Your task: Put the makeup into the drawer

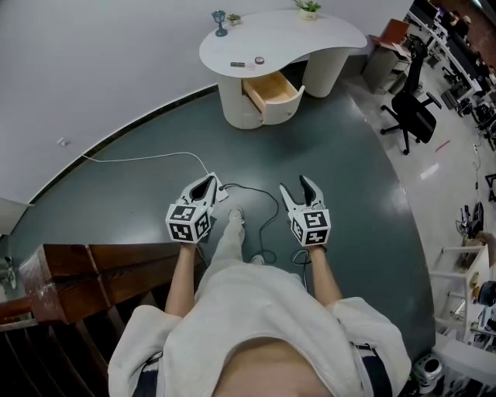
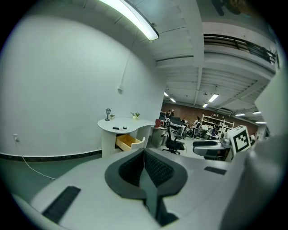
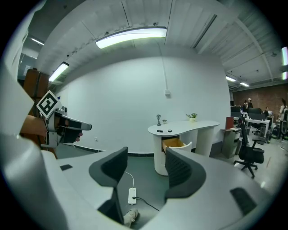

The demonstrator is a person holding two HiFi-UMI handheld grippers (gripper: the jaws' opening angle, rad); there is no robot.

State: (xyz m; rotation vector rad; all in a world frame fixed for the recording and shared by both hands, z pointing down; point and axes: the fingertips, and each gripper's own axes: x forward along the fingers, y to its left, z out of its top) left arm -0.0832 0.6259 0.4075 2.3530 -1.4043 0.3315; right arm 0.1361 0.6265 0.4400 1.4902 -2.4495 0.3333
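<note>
With the left hand-held gripper closed empty and the right hand-held gripper spread wide, stepping up to the twelve o'clock worktop before reaching the makeup looks wisest.

A curved white wall sweeps round a dark green floor, with a dark skirting along its foot. Against it stands a white kidney-shaped bench on rounded pedestals, with a small potted plant at its far edge. A white cable trails over the floor towards a power strip. To the right the floor turns pale, with a black office chair and rows of desks beyond. A brown wooden railing lies at lower left. A long strip light glows on the ceiling.
</note>
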